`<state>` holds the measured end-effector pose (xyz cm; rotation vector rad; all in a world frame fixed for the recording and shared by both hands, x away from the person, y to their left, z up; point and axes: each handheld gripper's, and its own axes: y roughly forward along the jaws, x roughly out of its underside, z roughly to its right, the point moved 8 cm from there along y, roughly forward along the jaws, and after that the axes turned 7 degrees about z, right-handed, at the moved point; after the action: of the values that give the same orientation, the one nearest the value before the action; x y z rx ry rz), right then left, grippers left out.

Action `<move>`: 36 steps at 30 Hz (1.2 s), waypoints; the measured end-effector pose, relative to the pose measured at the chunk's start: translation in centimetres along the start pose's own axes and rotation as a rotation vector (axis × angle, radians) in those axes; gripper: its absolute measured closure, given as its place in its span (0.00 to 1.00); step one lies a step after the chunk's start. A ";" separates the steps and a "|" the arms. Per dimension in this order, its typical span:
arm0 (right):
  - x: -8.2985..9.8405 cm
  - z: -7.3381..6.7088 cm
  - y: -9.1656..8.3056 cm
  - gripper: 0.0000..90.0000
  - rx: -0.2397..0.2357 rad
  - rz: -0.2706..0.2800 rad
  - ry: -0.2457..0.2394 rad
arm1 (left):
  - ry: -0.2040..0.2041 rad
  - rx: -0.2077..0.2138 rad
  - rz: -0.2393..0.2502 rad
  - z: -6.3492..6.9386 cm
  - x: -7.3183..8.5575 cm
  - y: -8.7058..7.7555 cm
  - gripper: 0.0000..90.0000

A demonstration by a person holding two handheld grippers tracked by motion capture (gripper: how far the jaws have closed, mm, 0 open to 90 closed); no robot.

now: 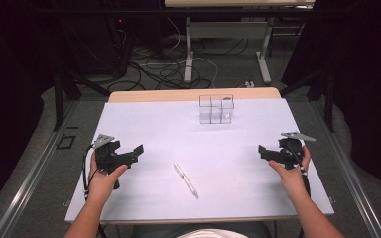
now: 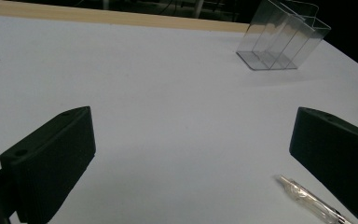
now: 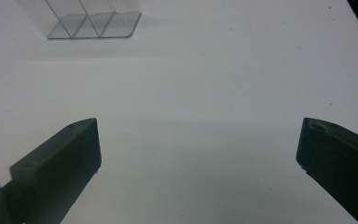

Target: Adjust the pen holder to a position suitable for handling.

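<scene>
High view: left claw (image 1: 138, 151) and right claw (image 1: 262, 151) both gape apart, pen (image 1: 185, 180) between them.

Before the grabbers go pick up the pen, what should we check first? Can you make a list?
1. Left gripper open and empty: ok, jaws stand wide apart.
2. Right gripper open and empty: ok, jaws wide apart with nothing between them.
3. Pen free to grab: ok, it lies flat on the white table, touching nothing.
4. Which grabber is closer: ok, the left one; the pen shows just by its jaw in the left gripper view.
5. Clear holder standing upright: ok, at the far side of the table.
6. Holder compartments empty: cannot tell, the clear walls make it hard to see.
</scene>
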<state>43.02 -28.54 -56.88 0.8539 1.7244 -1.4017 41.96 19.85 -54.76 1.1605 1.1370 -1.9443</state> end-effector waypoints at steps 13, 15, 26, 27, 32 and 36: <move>-0.8 -2.5 0.2 0.03 -0.105 0.033 -0.047 | 0.010 -0.009 -0.013 0.1 0.4 0.1 0.00; -1.8 -3.0 -0.1 0.05 -0.103 0.062 -0.046 | 0.013 -0.015 -0.002 0.1 0.3 0.1 0.00; -6.6 -4.9 0.5 0.16 -0.125 0.061 -0.043 | 0.013 -0.013 -0.002 -0.1 0.5 -0.2 0.00; -7.0 -5.0 0.7 0.17 -0.125 0.054 -0.053 | 0.015 -0.014 -0.009 -0.1 0.6 -0.2 0.00; -8.8 -5.9 1.4 0.17 -0.125 0.030 -0.078 | 0.017 -0.026 -0.018 -0.2 0.9 -0.2 0.00; -10.3 -6.7 1.7 0.21 -0.119 0.025 -0.100 | 0.020 -0.036 -0.014 -0.3 0.8 -0.3 0.00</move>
<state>48.71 -22.12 -48.00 0.7255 1.6969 -1.2898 41.49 20.22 -55.50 1.1581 1.1894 -1.9190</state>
